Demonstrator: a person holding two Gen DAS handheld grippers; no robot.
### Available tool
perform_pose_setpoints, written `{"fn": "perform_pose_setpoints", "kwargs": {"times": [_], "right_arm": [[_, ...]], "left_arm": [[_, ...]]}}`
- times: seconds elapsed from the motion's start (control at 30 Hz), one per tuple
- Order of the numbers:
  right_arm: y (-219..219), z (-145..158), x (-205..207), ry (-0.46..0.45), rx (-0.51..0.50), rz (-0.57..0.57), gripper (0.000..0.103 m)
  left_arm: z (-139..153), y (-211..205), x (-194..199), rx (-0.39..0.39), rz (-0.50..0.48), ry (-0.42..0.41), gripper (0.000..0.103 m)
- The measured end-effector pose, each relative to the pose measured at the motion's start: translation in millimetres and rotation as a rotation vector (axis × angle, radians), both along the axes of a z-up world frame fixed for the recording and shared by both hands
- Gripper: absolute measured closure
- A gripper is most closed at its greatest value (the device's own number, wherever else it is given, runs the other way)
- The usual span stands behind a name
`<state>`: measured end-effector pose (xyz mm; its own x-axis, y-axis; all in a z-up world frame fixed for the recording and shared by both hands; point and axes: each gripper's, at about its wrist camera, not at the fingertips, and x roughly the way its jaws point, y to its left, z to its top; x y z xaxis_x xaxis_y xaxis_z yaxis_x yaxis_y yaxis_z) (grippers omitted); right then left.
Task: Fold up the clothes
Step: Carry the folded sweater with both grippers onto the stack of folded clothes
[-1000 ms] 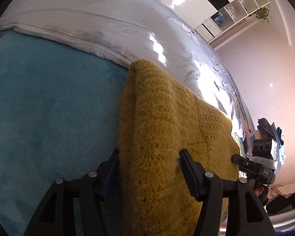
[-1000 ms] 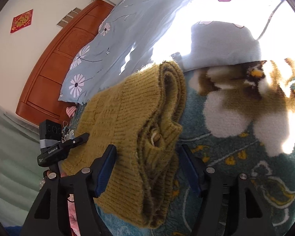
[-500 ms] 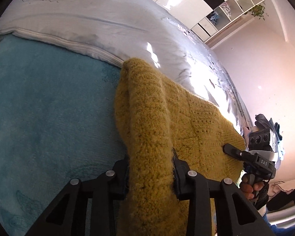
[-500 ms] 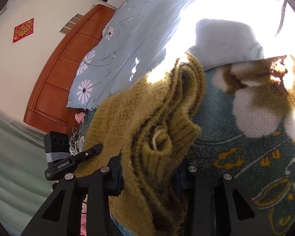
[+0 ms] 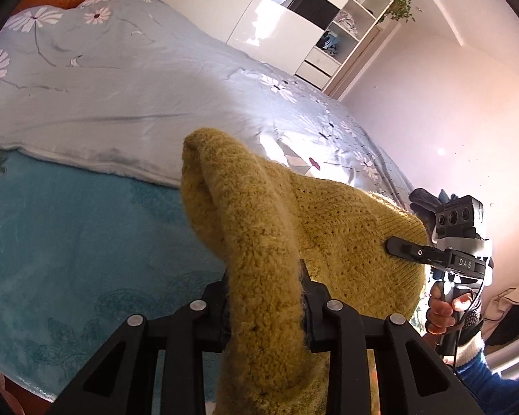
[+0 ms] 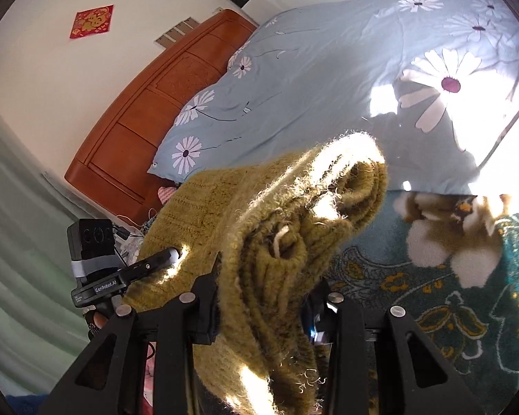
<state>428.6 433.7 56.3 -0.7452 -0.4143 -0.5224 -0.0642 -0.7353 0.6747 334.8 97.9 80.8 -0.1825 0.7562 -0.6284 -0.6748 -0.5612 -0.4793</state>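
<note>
Both grippers have risen since the earlier frames, and the sweater (image 5: 259,242) has come up off the blanket (image 5: 69,249) with them. We note that both sets of jaws closed earlier in that second and now sit clamped on knit.

Left gripper (image 5: 264,306): jaws narrow, pads pressed on a thick fold of the sweater edge. Fabric bulges above the pads and hangs below them.

Right gripper (image 6: 268,306): jaws likewise narrow, gripping a bunch of several layers, ribbed edge included. A loose yarn loop shows just above the pads.

We see the sweater stretched between the two grippers, folded, mustard yellow. In the left view its far end reaches the right gripper (image 5: 408,250), held by a hand (image 5: 444,311) with a blue cuff. In the right view its far end meets the left gripper (image 6: 162,259).

Below lies the teal blanket, flower-patterned on the right view side (image 6: 432,311). Beyond it a pale blue duvet (image 5: 138,103) with daisies. A wooden headboard (image 6: 148,114) stands behind; white shelves (image 5: 360,27) against the far wall.
</note>
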Motion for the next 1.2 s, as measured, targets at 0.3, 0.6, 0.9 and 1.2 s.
{"fn": "perform_pose_setpoints", "kwargs": {"times": [0.3, 0.6, 0.9, 1.2], "right_arm": [[49, 94, 80, 0.077, 0.108, -0.088, 0.066], [142, 200, 201, 0.133, 0.230, -0.250, 0.065], [238, 238, 302, 0.014, 0.303, -0.411, 0.065], [319, 221, 374, -0.055, 0.289, -0.551, 0.064]], "left_arm": [[93, 92, 29, 0.056, -0.184, 0.121, 0.071], [203, 240, 84, 0.153, -0.407, 0.231, 0.070], [214, 391, 167, 0.181, -0.556, 0.134, 0.070], [168, 469, 219, 0.208, -0.598, 0.025, 0.067]]}}
